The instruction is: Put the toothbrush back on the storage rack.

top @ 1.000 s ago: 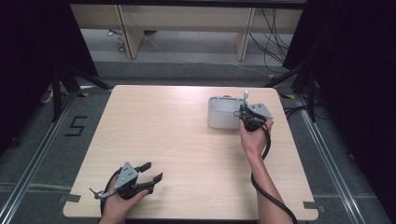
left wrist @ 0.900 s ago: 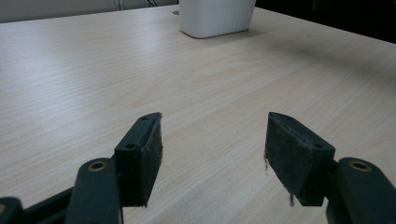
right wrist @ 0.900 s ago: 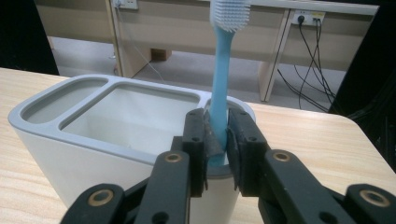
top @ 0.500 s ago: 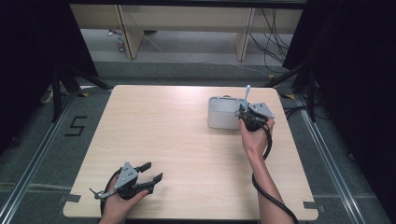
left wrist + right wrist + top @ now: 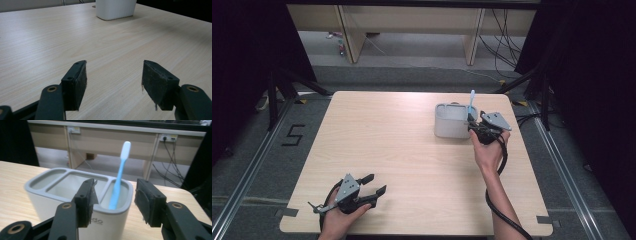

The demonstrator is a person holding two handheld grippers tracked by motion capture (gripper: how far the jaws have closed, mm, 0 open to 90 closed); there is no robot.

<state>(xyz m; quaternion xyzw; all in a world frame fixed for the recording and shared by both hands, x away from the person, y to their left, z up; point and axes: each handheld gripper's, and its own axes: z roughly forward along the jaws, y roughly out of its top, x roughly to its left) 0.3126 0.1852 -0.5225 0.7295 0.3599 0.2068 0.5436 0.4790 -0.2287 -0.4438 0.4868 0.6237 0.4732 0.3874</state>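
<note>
A grey-white holder [image 5: 451, 122] with three compartments stands at the table's far right. A light blue toothbrush [image 5: 471, 103] stands head up in its end compartment, the one nearest my right gripper [image 5: 473, 126]. In the right gripper view the toothbrush [image 5: 119, 175] leans in the holder [image 5: 50, 195] just beyond my right gripper [image 5: 115, 196]. Its jaws have just been opening, and the pads stand apart on either side of the handle without touching it. My left gripper [image 5: 377, 183] rests open near the front left edge. Nothing lies between the jaws of the left gripper [image 5: 115, 75].
The wooden table [image 5: 402, 150] is bare between the two grippers. The right gripper's black cable [image 5: 499, 210] trails along the forearm to the front edge. Shelving and floor cables lie beyond the far edge. The holder [image 5: 116, 8] is far ahead in the left gripper view.
The right gripper's jaws have spread apart and let go of the toothbrush, which now stands upright in the holder. The left gripper has not moved.
</note>
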